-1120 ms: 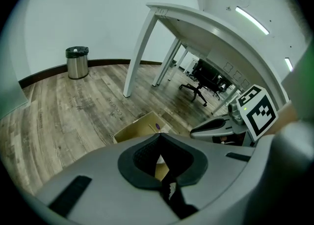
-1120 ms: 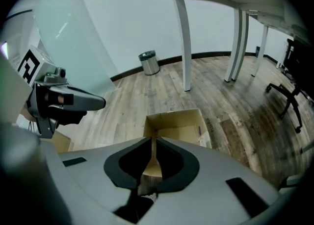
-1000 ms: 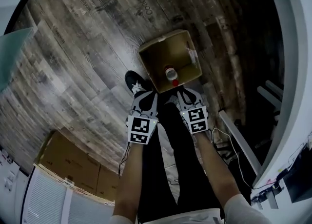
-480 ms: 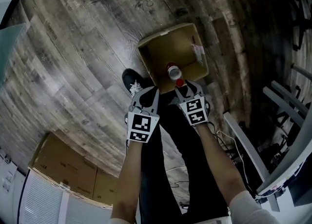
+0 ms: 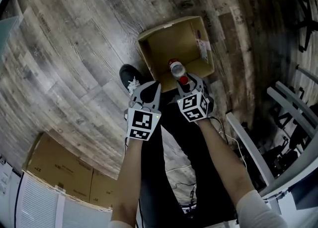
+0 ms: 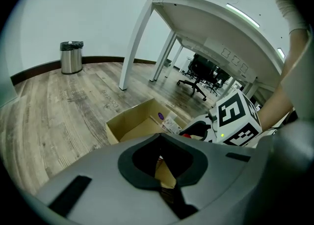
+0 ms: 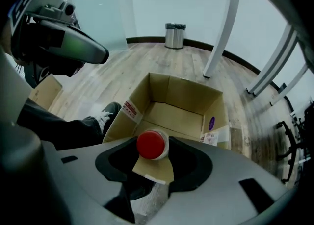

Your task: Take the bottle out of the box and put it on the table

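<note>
An open cardboard box [image 5: 149, 55] stands on the wood floor in front of the person's feet. A clear bottle [image 5: 176, 68] with a red cap [image 5: 183, 80] stands upright at the box's near wall. My right gripper [image 5: 186, 88] points steeply down just above it. In the right gripper view the red cap [image 7: 150, 144] shows in the gap of my right gripper [image 7: 154, 158]; its jaws have just been opening and stand wide, off the cap. My left gripper [image 5: 148, 92] hangs beside it over the near left corner; its jaws [image 6: 162, 162] meet in a seam, holding nothing.
A black shoe [image 5: 130, 78] rests by the box's left corner. White labels [image 5: 203, 48] lie on the right flap. Larger cardboard boxes [image 5: 59, 167] sit lower left. A white table's legs [image 6: 133, 42], office chairs [image 6: 201, 72] and a steel bin [image 7: 175, 35] stand around.
Both grippers have sunk toward the box. The right one has rolled and now sits right over the bottle's red cap, and the box looks closer.
</note>
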`<act>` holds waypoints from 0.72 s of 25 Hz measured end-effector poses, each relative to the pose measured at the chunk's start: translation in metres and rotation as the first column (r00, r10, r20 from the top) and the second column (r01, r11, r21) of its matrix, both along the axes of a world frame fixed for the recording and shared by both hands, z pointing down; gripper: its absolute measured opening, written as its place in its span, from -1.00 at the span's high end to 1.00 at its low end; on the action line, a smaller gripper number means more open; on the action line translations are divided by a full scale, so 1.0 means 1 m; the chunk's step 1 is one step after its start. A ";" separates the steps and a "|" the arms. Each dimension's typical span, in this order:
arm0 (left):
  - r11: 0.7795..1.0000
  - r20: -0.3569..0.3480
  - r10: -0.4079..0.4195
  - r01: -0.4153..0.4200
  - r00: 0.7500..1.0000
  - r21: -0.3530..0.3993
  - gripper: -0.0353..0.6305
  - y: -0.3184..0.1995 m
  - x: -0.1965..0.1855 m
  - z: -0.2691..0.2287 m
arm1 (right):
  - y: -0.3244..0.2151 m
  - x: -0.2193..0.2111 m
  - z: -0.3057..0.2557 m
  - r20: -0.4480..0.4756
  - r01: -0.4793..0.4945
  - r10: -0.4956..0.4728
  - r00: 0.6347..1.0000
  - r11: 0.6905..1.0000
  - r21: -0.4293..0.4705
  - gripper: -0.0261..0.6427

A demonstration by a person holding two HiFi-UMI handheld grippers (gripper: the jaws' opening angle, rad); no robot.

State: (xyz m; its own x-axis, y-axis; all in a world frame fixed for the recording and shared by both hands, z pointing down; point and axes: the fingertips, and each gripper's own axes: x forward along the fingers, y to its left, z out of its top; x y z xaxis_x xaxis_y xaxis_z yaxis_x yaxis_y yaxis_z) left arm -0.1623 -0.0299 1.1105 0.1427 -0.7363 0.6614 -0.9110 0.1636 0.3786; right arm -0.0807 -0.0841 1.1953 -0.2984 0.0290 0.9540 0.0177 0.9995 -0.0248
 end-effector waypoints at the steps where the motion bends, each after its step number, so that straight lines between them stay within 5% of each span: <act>1: 1.000 0.002 0.002 -0.003 1.000 0.001 0.85 0.001 0.000 0.001 | -0.001 -0.002 0.000 0.004 0.009 -0.010 1.000 1.000 0.005 0.31; 18: 0.998 0.045 0.067 -0.067 0.997 0.014 0.85 -0.006 -0.017 -0.076 | -0.010 -0.007 -0.081 0.037 0.017 -0.017 0.999 1.000 0.003 0.38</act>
State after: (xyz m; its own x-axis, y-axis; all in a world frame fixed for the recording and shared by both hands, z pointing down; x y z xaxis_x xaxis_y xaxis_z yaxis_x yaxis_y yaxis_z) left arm -0.1791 -0.0363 1.0349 0.1627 -0.7366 0.6564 -0.9357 0.0958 0.3395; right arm -0.0874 -0.0936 1.1143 -0.3333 0.0315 0.9423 0.0353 0.9992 -0.0209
